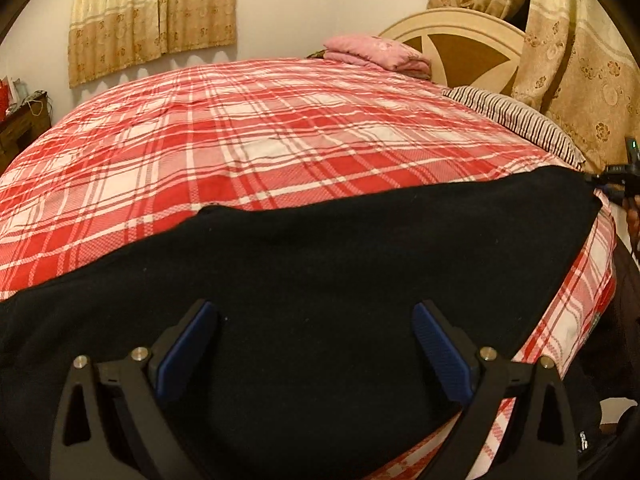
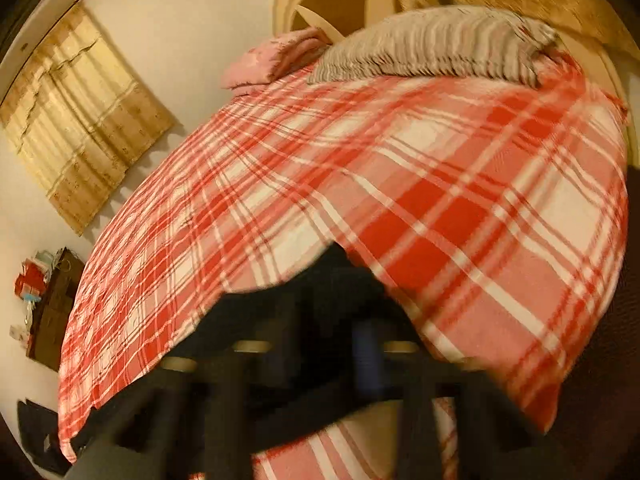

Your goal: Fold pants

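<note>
Nearest in the left wrist view, the left tongs (image 1: 316,344) hang with their blue-padded jaws spread wide apart over the black fabric pants (image 1: 320,280), gripping nothing. The pants lie flat along the near edge of the bed with the red-and-white plaid cover (image 1: 260,140), stretching from its left side to its right corner. At that right corner of the pants the right tongs (image 1: 600,184) reach in from the frame edge, touching the cloth's tip. In the blurred right wrist view the right tongs (image 2: 340,344) stand clenched, their jaws drawn close together with dark cloth of the pants (image 2: 320,280) bunched up at them; the blur hides whether the pads actually pinch it. Beyond the pants, the plaid cover runs to the head of the bed, where a brown-and-white striped pillow (image 1: 516,120) lies on the right and a folded pink quilt (image 1: 376,54) lies further back. Behind those rises the cream wooden headboard (image 1: 460,40), and yellow patterned curtains (image 1: 152,16) hang on the far wall.
</note>
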Tool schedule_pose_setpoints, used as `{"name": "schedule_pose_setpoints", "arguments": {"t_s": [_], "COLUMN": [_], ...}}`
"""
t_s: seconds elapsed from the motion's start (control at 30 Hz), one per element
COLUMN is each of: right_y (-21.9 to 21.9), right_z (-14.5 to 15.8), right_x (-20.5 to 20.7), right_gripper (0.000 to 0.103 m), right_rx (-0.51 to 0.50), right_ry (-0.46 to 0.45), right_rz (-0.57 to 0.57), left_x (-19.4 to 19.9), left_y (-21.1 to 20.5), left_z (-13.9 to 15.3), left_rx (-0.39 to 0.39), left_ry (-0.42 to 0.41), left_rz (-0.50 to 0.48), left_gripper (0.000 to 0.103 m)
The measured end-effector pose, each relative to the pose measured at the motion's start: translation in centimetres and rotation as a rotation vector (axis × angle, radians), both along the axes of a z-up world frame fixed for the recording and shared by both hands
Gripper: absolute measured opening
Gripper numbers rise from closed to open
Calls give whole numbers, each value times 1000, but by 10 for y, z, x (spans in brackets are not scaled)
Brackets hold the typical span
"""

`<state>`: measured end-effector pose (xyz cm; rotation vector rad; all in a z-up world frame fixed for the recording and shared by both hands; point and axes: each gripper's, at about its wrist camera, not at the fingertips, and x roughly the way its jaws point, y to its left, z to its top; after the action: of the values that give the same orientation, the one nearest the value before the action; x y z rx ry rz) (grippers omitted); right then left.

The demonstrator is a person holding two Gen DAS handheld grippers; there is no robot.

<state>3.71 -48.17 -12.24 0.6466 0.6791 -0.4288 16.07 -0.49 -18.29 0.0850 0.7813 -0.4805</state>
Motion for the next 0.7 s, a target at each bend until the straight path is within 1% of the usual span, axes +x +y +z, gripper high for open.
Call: {"name": "schedule_pose_setpoints", "arguments": {"t_s": [0.07, 0.1, 0.13, 0.2, 0.23, 0.3, 0.37, 0.43, 0.5, 0.57, 0.63, 0.7], "right_y": [2, 5, 12, 23, 25, 22, 9, -2, -1, 9, 11, 8], "right_z": [14, 25, 44, 67, 73, 66, 42, 17, 8, 5, 2, -1], "right_x": [6, 8, 6, -4, -10, -18, -28, -36, -42, -49, -51, -53], "right_gripper": [9, 9, 9, 9, 9, 9, 9, 9, 9, 9, 9, 9], "right_rx": [-21, -36, -75, -127, -141, -142, -107, -61, -48, -59, -65, -63], "right_ry": [-40, -82, -153, -265, -294, -260, -187, -139, -128, -124, -113, -110], "right_rz": [21, 48, 94, 151, 163, 139, 97, 70, 83, 100, 98, 90], "left_x": [1, 1, 1, 1, 1, 2, 1, 2, 2, 0, -7, -13], "left_y": [-1, -2, -2, -1, 0, 0, -1, -1, -1, -1, -6, -14], "left_z": [-1, -1, -1, -1, -1, -1, -2, -1, 1, 7, 16, 23], "left_rx": [8, 11, 13, 11, 7, -3, -2, 1, -2, -24, -55, -67], "left_ry": [-6, -9, -11, -13, -13, -13, -16, -13, -5, -3, -18, -40], "left_rz": [-2, -3, -3, -4, -5, -8, -12, -16, -21, -30, -56, -94], "left_gripper": [101, 101, 101, 101, 102, 103, 103, 103, 103, 103, 103, 103]}}
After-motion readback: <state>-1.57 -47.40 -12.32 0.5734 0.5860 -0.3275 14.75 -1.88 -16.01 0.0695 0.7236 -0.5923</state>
